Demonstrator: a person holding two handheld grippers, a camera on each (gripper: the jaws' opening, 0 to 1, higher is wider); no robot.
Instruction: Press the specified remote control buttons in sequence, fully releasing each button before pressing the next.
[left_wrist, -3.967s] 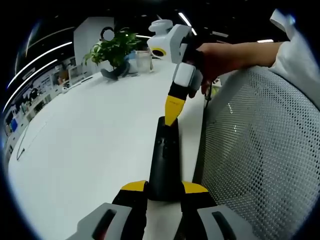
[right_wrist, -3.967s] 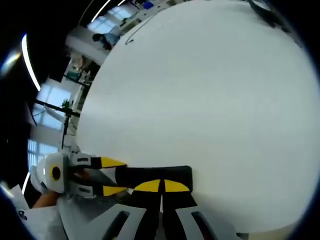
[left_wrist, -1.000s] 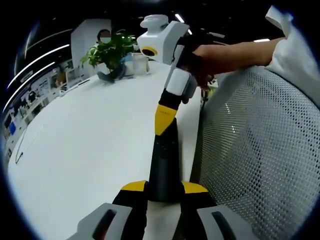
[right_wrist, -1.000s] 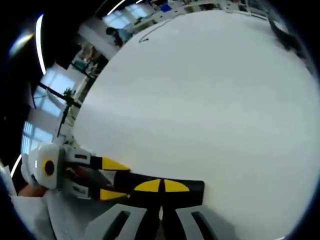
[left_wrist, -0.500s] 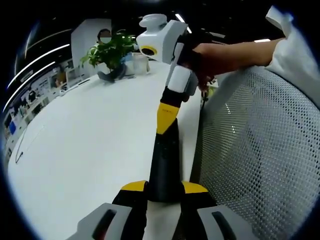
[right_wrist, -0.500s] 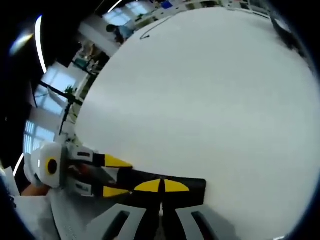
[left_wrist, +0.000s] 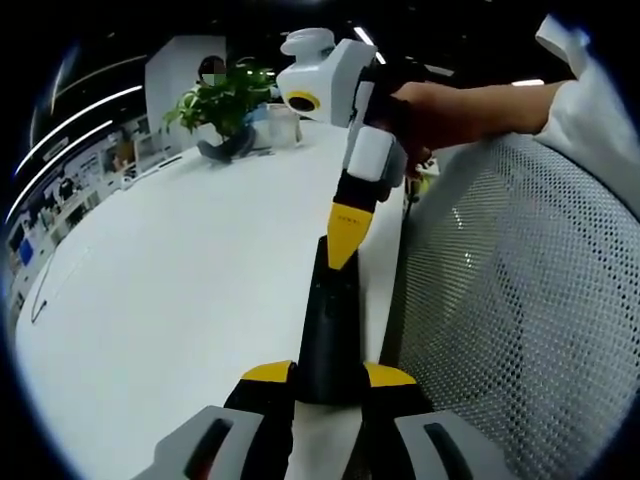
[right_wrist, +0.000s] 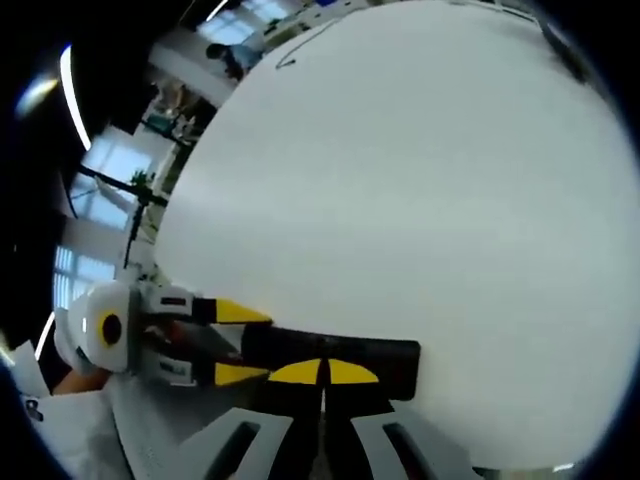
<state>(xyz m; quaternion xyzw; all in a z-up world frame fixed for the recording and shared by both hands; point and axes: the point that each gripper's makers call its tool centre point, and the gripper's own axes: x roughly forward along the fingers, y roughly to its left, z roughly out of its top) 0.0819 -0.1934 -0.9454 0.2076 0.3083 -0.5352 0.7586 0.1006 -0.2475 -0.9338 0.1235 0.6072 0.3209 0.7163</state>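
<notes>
The left hand-held gripper (left_wrist: 329, 378) pinches the near end of the long black remote (left_wrist: 330, 320), which points straight away toward the right hand-held gripper (left_wrist: 343, 250), pressed together on its far end.

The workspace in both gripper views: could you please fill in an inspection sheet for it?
Surface: white table, mostly bare.
Job's things: black remote control lying near the table edge, beside a mesh chair back.
Clutter: potted plant and a clear container at the far end.
Grippers: left tongs closed on the remote's near end; right tongs shut, yellow tip down at the remote's far part, contact cannot be confirmed; a hand holds them.
Cables: thin dark cord lying on the table's far side.
Surroundings: office with ceiling strip lights and windows.
</notes>
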